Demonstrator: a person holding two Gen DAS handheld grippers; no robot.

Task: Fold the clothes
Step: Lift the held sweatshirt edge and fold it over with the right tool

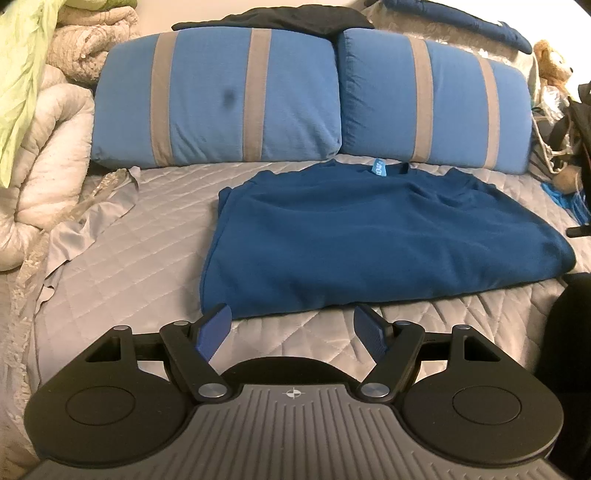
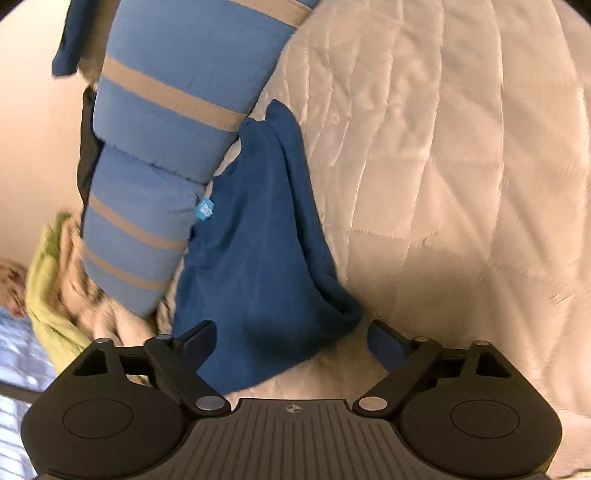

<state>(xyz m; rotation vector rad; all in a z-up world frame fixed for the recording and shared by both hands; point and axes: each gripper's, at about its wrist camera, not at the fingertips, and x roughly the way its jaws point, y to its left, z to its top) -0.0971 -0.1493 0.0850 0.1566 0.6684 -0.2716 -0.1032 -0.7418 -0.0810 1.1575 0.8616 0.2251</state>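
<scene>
One blue shirt is lying partly folded on a grey quilted bedspread, its collar and light blue tag pointing toward two blue pillows, each crossed by two grey stripes. The pillows are sitting side by side at the head of the bed, touching each other, and the shirt's collar edge is lying just beside them. One black garment is resting on top of the pillows. One rolled pale quilt and one green cloth are piling up at the left, and one plush bear is sitting at the far right.

The left gripper is hovering just short of the shirt's near hem, its two blue-padded fingers spread wide and gripping nothing.

In the right wrist view, which is blurred, the right gripper is hanging over the shirt's side edge, its two fingers also standing wide apart with a corner of the cloth lying between them; whether either finger is touching the fabric cannot be told. The tag is showing beside the pillows here too.
</scene>
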